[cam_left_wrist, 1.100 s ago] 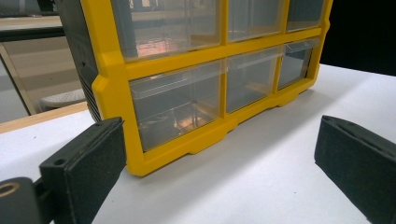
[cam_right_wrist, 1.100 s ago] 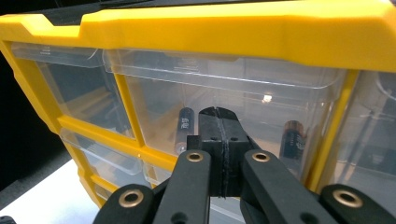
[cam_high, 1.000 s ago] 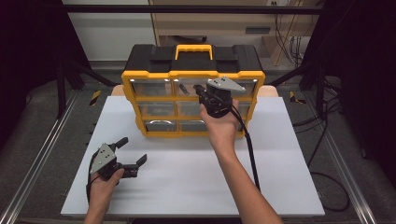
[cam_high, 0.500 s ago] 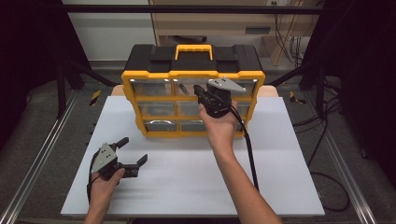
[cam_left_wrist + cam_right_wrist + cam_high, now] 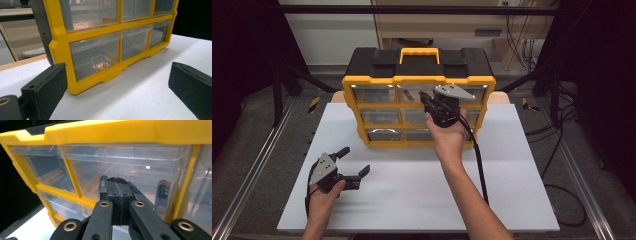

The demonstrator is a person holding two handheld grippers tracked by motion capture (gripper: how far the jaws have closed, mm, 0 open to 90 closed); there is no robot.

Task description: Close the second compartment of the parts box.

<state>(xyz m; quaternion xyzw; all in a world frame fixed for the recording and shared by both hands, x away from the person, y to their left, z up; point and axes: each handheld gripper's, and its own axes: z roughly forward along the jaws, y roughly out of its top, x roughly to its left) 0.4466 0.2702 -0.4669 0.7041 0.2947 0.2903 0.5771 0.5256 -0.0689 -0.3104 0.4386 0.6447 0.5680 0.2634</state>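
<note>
A yellow and black organizer box [image 5: 418,80] with clear drawers stands at the back middle of the white table [image 5: 412,190]. My right gripper [image 5: 424,97] is held up against the front of its top middle drawer [image 5: 140,162], jaws pressed together with nothing between them [image 5: 117,180]. Inside that drawer stand batteries [image 5: 162,195]. My left gripper [image 5: 355,161] rests low at the table's front left, open and empty. In the left gripper view its pads [image 5: 47,87] stand wide apart, facing the box's lower left corner [image 5: 62,57].
A black cable [image 5: 477,160] trails from the right gripper back along the forearm. Metal frame rails [image 5: 252,175] run along both sides of the table. A dark floor with more cables lies to the right.
</note>
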